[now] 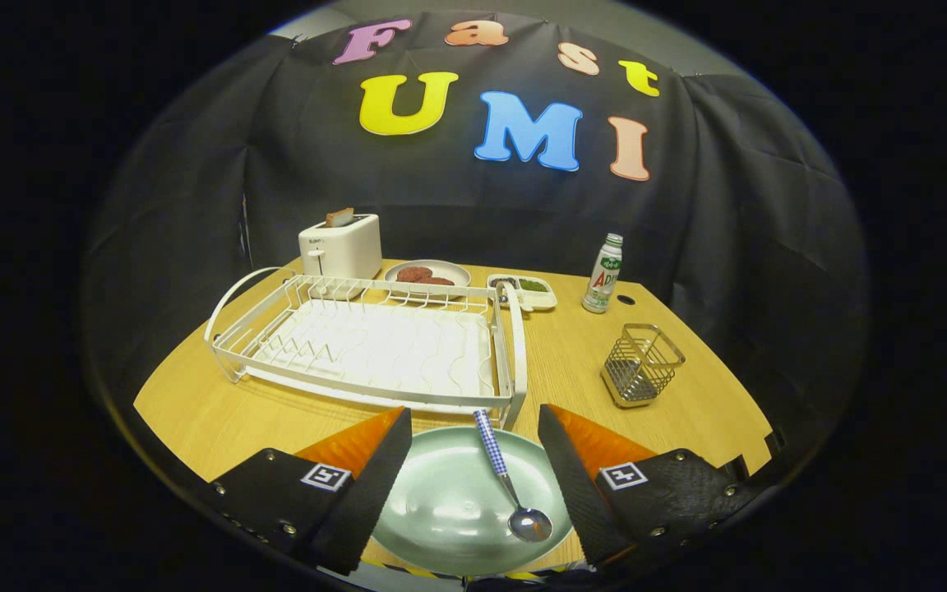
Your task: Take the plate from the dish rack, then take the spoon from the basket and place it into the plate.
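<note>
A pale green plate lies flat on the wooden table, near its front edge and below my gripper. A spoon with a blue checked handle rests in the plate, its bowl toward me and its handle pointing at the dish rack. My fingers stand wide apart on either side of the plate with nothing between them, so the gripper is open. The white wire dish rack stands just beyond the plate with no dishes in it. The metal wire basket stands to the right of the rack, nothing showing inside.
At the back of the table stand a white toaster with toast in it, a plate of dark patties, a small divided dish and a white bottle. Black cloth walls close the booth behind.
</note>
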